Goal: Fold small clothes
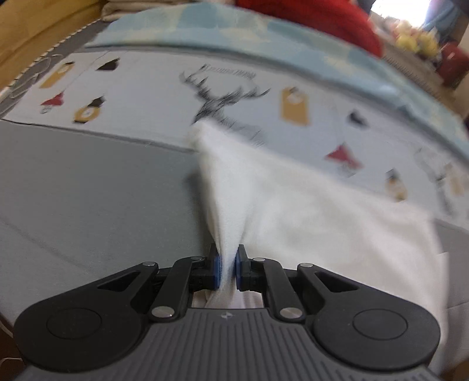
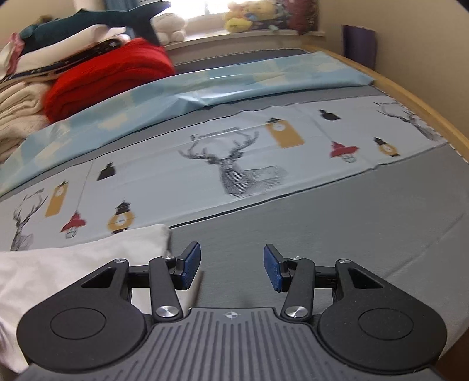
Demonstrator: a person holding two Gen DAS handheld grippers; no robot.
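Down at the bottom of the left wrist view, the left tool (image 1: 228, 271) is clenched on a bunched fold of the white garment (image 1: 307, 211), its blue pads (image 1: 217, 269) pressing the cloth from both sides. From the pinch the fabric fans out toward twelve o'clock and spreads wide toward three o'clock, lifted off the grey bed sheet (image 1: 88, 187); its far tip crosses the lower edge of the deer-print cloth (image 1: 146, 96). That view is blurred. At nine o'clock of the tool the grey sheet lies bare. Beyond the printed cloth, toward twelve o'clock, comes a pale blue sheet (image 1: 205, 26), and past it a red blanket (image 1: 322, 20).

The right tool (image 2: 232, 265) is released, its jaws standing apart with nothing between them, only the grey sheet (image 2: 322, 222) below. At nine o'clock of this tool lies the garment's other end (image 2: 73, 263), its rounded corner just beside the left finger (image 2: 192, 260); whether they touch I cannot tell. Toward twelve o'clock the deer-print cloth (image 2: 240, 167) stretches across the bed, then the pale blue sheet (image 2: 234, 79). At ten o'clock sits the red blanket (image 2: 111, 76) beside a stack of folded cream textiles (image 2: 20, 108), with a dark plush shark (image 2: 88, 23) on top. Plush toys (image 2: 249, 14) line the windowsill at twelve o'clock, and the bed's wooden frame (image 2: 425, 108) curves along at two o'clock.
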